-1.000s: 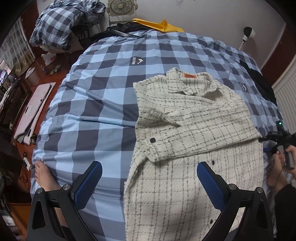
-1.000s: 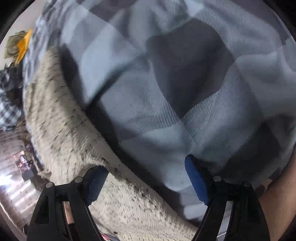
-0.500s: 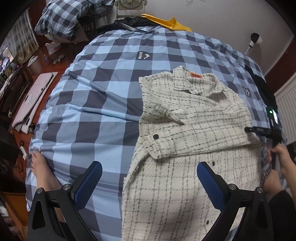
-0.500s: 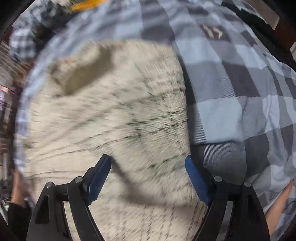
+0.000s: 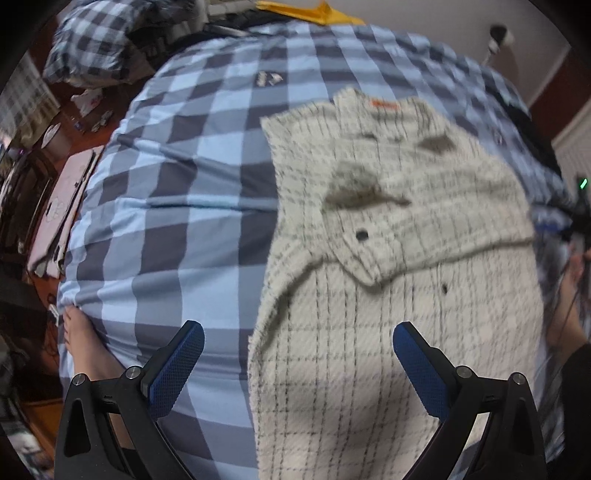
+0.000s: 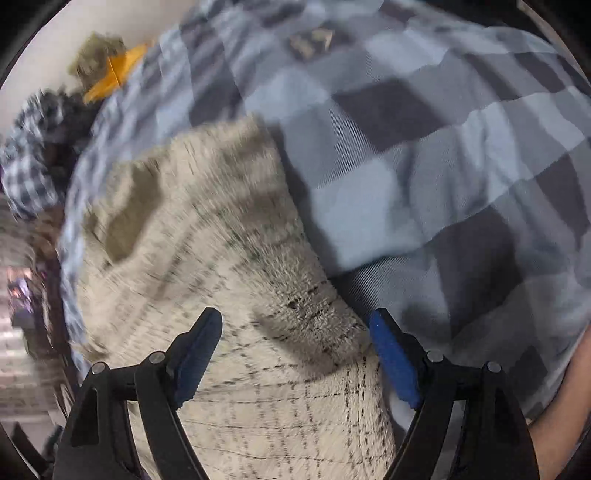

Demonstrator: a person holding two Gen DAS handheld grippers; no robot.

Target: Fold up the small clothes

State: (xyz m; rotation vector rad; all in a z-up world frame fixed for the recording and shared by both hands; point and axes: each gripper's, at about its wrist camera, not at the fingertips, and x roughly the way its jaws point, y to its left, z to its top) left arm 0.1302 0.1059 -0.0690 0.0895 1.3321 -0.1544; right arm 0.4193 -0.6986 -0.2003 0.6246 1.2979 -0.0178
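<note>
A cream shirt with thin black checks and an orange neck label (image 5: pixel 406 236) lies flat on a blue-and-grey checked bedspread (image 5: pixel 177 192), collar at the far end, one sleeve folded across its chest. My left gripper (image 5: pixel 295 365) is open and empty above the shirt's lower left edge. My right gripper (image 6: pixel 295 354) is open and empty over the shirt's right side edge (image 6: pixel 229 258), where a folded sleeve end lies between its fingers. The right gripper also shows at the far right of the left wrist view (image 5: pixel 580 214).
A checked pillow or quilt heap (image 5: pixel 99 40) and a yellow item (image 5: pixel 306 11) lie beyond the bed's far end. The floor at the left holds a pink mat (image 5: pixel 59 206) and clutter. A bare foot (image 5: pixel 81 343) stands by the bed's left edge.
The left gripper has moved closer to the shirt. The right gripper has swung from the bare bedspread onto the shirt's right edge. Both stay open.
</note>
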